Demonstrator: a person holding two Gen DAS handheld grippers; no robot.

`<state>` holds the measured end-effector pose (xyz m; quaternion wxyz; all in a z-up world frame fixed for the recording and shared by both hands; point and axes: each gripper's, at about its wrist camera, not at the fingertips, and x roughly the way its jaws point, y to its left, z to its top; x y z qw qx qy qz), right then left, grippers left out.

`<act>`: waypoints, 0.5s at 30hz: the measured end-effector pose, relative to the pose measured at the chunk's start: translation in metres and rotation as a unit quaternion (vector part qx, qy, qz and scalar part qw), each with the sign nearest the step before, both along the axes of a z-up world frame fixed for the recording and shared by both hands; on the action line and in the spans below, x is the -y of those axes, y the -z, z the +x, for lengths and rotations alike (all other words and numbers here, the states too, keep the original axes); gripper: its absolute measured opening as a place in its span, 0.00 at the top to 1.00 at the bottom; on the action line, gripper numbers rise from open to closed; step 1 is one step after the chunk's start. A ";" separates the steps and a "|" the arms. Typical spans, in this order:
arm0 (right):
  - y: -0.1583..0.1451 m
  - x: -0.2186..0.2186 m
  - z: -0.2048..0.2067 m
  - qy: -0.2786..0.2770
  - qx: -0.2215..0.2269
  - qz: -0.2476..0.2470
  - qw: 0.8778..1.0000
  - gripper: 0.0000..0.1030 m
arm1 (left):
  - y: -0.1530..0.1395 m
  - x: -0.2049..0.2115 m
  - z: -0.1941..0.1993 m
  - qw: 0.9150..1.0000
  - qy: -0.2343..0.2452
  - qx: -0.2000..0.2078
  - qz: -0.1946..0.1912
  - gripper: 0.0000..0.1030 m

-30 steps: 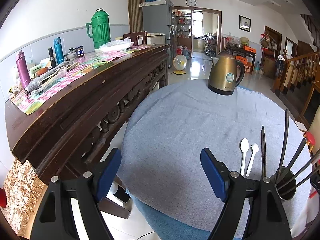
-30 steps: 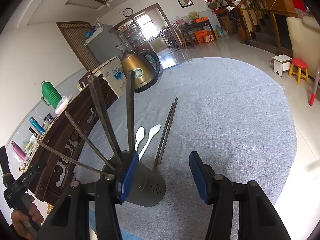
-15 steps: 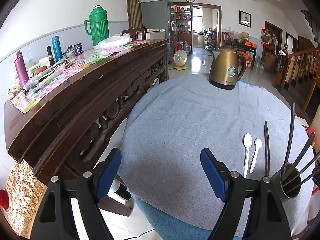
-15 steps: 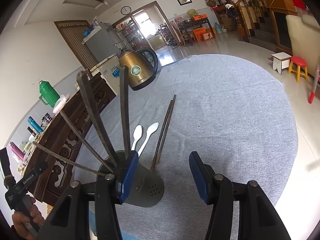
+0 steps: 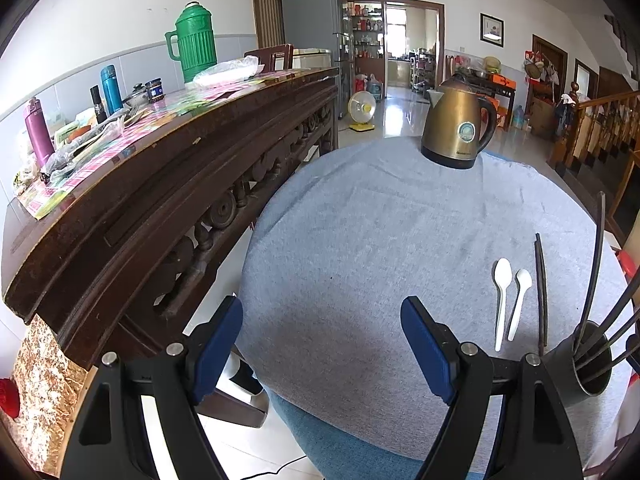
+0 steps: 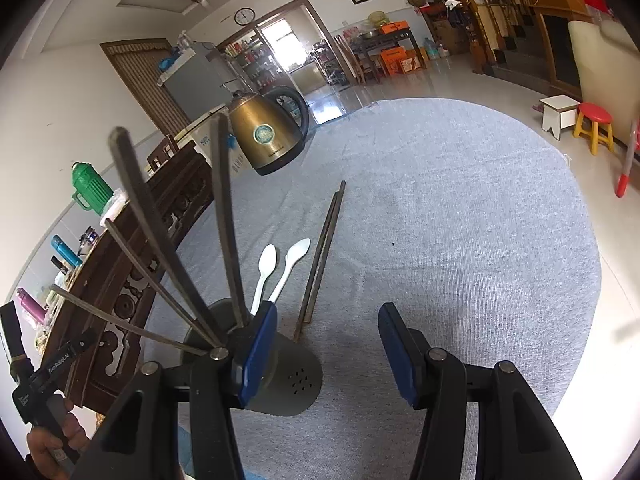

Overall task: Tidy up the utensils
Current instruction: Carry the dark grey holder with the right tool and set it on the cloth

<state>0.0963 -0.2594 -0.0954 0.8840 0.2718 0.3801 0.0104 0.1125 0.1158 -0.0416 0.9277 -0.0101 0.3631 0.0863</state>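
A grey utensil holder [image 6: 284,376] stands on the grey tablecloth with several dark chopsticks [image 6: 224,216] leaning out of it; it also shows at the right edge of the left wrist view [image 5: 588,368]. Two white plastic spoons [image 6: 276,272] [image 5: 508,300] and a pair of dark chopsticks [image 6: 322,252] [image 5: 541,288] lie flat on the cloth beyond it. My right gripper [image 6: 326,350] is open and empty, its left finger just in front of the holder. My left gripper [image 5: 322,350] is open and empty over the table's near-left edge.
A gold electric kettle [image 5: 456,124] [image 6: 266,132] stands at the table's far side. A dark carved wooden sideboard [image 5: 160,184] with flasks and clutter runs along the left. A red stool [image 6: 594,124] and stairs are off to the right.
Both views shift slightly: the left gripper tilts down a little and the right one draws slightly nearer the holder. Nothing on the table moved; both grippers stay open.
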 end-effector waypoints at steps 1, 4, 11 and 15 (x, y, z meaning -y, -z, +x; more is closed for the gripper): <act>0.001 0.000 0.000 0.001 -0.001 0.001 1.000 0.45 | 0.001 0.000 0.001 1.000 0.000 -0.001 0.000 0.21; 0.003 0.002 0.002 0.003 -0.004 0.003 1.000 0.45 | 0.004 0.001 0.005 1.000 0.000 -0.006 0.002 0.21; 0.010 0.010 0.011 0.013 -0.012 0.007 1.000 0.45 | 0.012 0.005 0.015 1.000 0.001 -0.019 0.007 0.21; 0.014 0.015 0.018 0.019 -0.018 0.012 1.000 0.45 | 0.018 0.007 0.022 1.000 0.003 -0.028 0.010 0.21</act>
